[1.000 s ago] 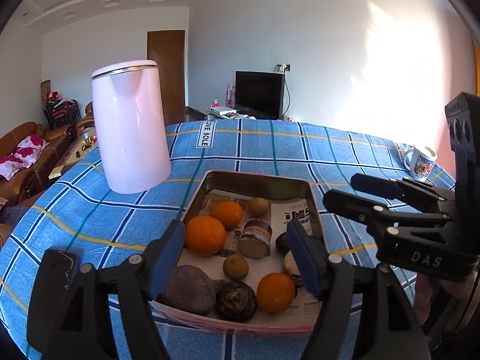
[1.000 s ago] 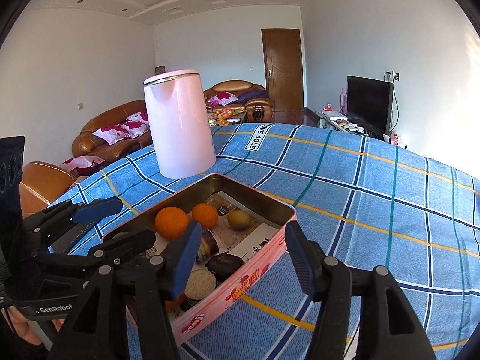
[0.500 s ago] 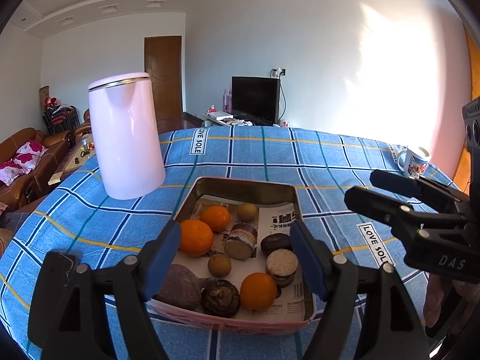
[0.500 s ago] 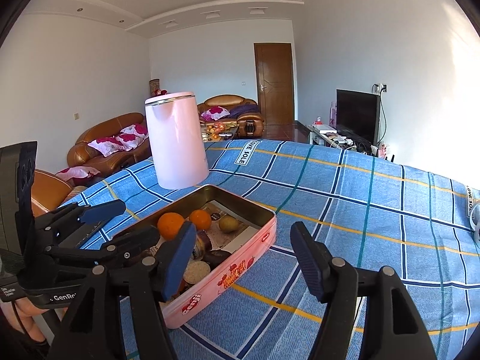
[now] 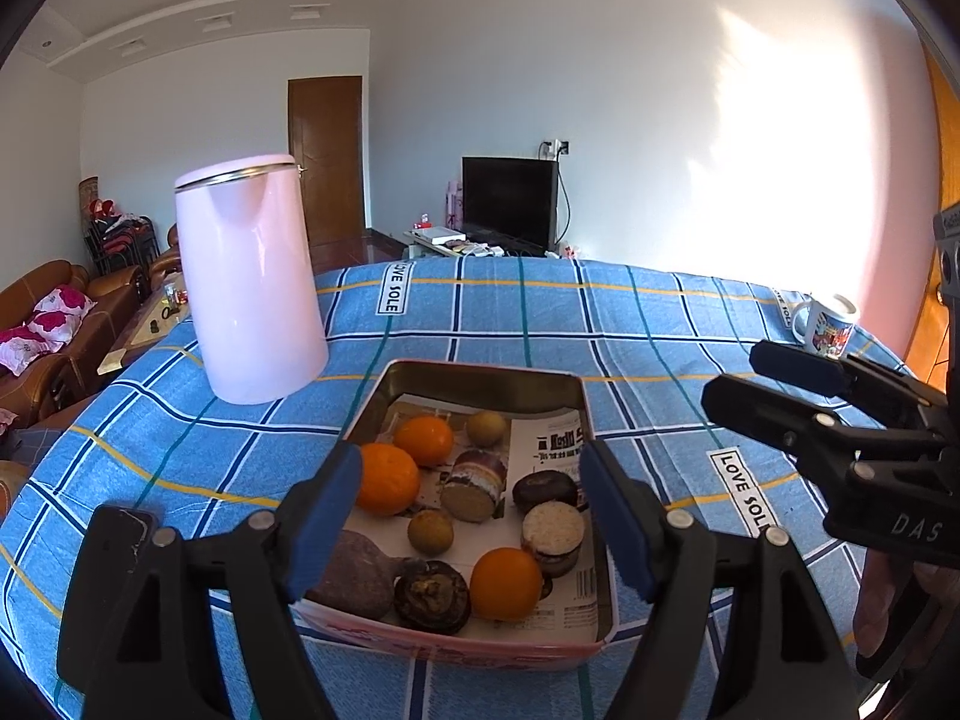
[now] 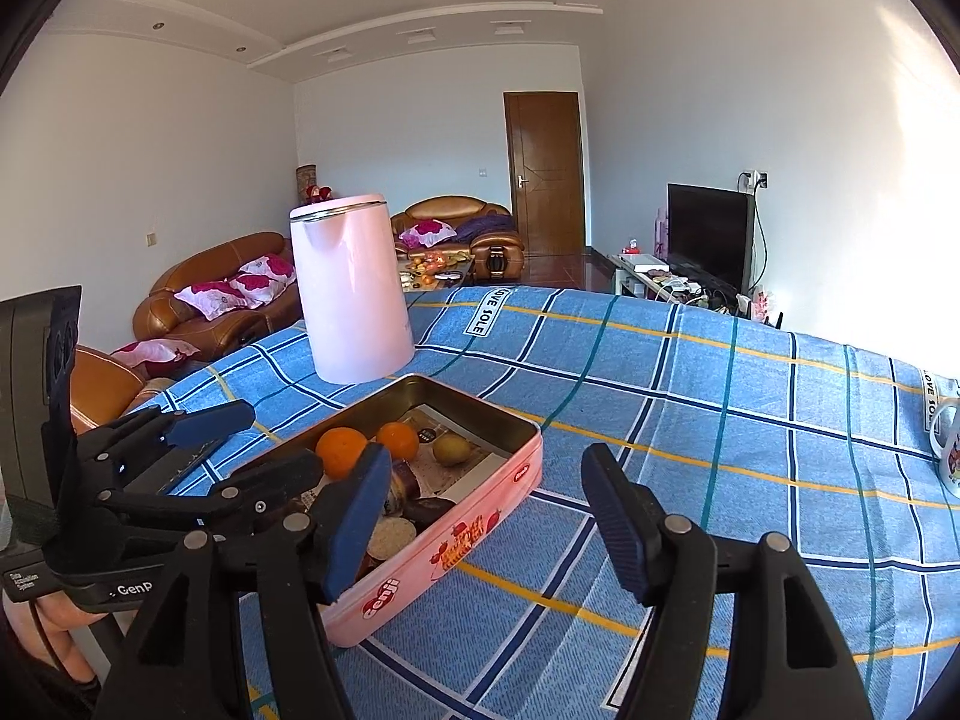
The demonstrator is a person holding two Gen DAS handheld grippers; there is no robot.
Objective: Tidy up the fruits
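Gaping wide and holding nothing, the left gripper (image 5: pixel 468 516) frames the lower middle of its view, above the near end of the pink tin (image 5: pixel 480 645). The right gripper (image 6: pixel 480 516), equally spread and empty, hangs beside the tin over the blue checked cloth (image 6: pixel 720 420). Oranges (image 5: pixel 387 478) sit packed among round cakes (image 5: pixel 552 531), so a descending finger could crush a cake. The pink kettle (image 5: pixel 252 294), upper left, risks a knock on any wide swing.

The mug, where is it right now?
The mug stands on the far right edge of the table, beyond the right gripper, far from the tin.
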